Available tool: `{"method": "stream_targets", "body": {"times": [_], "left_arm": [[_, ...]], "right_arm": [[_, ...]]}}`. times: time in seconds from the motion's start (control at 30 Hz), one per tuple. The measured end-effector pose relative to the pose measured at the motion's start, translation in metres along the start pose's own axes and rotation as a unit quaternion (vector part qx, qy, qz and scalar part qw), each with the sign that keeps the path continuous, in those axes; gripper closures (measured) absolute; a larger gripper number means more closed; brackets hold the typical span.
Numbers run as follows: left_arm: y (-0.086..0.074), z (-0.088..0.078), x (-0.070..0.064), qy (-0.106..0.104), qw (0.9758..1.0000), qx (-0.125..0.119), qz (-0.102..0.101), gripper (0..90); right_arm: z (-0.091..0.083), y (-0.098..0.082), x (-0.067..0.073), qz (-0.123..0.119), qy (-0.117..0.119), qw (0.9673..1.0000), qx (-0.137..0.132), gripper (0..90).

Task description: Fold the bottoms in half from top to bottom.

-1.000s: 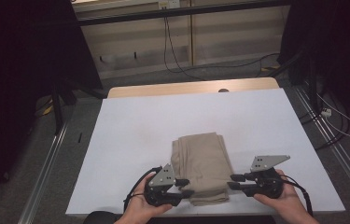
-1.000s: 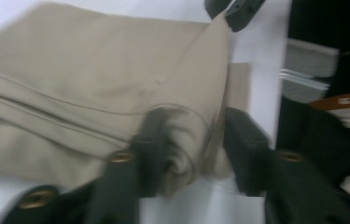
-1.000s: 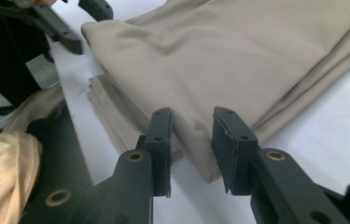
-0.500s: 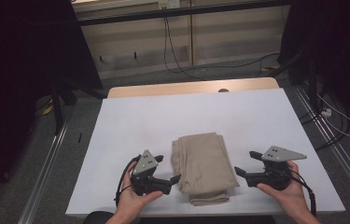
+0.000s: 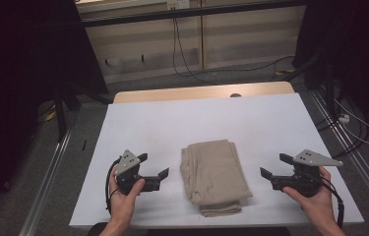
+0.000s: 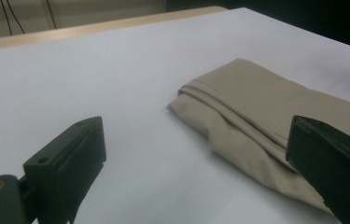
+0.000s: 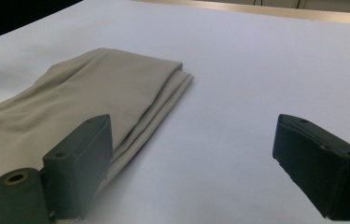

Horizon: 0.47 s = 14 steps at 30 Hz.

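The folded cloth (image 5: 215, 176) lies low centre on the tabletop (image 5: 270, 118), long axis running up-frame. Left gripper (image 5: 153, 165) sits nearer than right gripper (image 5: 273, 166) — both fingers wide open, holding nothing.

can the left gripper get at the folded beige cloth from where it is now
Probably yes. The left gripper is held open beside the folded beige cloth, apart from it, with bare white table between them and nothing in the way. Its jaws already point toward the cloth's near edge.
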<state>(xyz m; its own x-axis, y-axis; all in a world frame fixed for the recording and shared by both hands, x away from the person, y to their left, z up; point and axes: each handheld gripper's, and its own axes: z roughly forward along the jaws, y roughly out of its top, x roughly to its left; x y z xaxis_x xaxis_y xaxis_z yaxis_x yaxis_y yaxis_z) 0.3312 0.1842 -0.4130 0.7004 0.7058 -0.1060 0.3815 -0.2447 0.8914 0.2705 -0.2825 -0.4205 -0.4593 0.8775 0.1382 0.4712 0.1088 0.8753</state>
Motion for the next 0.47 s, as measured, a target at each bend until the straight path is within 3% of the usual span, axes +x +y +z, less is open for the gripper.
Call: {"method": "stream_targets", "body": {"times": [0.13,0.23,0.47], "left_arm": [[-0.0021,-0.001,0.0024,-0.012,0.9999,0.004,-0.008,5.6],[-0.0015,-0.0006,0.001,-0.002,1.0,0.001,0.001,5.5],[-0.0013,0.0043,0.0036,-0.002,1.0,0.004,-0.007,5.3]], "right_arm": [[0.0007,-0.0013,-0.0029,0.011,-0.002,0.9999,-0.005,11.9],[0.0014,-0.0005,-0.0028,0.009,0.001,0.9999,-0.008,12.6],[0.0006,-0.0001,-0.0056,0.014,-0.003,0.9998,-0.013,11.5]]}}
